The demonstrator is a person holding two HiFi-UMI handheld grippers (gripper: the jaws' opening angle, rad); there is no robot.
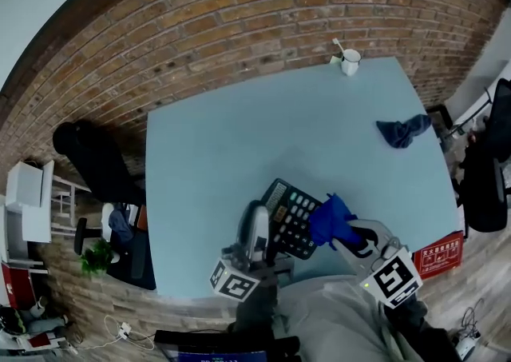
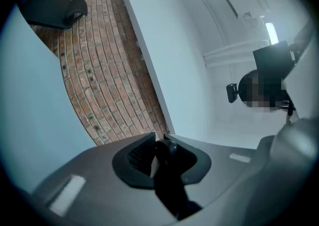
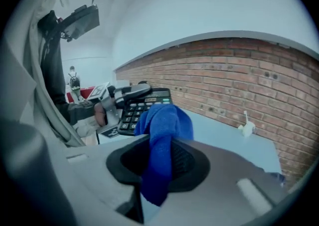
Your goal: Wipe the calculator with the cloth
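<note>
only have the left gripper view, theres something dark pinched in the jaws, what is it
observer: That is the calculator. The left gripper is shut on one edge of it.
operator: ok wheres the cloth
observer: The blue cloth is clamped in the right gripper, bunched up at the calculator's right side.
operator: anything else on the table
observer: A second, darker cloth lies apart, near the right edge of the table.

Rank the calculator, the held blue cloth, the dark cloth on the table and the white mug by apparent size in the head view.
1. calculator, though partly covered.
2-3. blue cloth and dark cloth: too alike to rank, blue one nearer the camera.
4. white mug.
</note>
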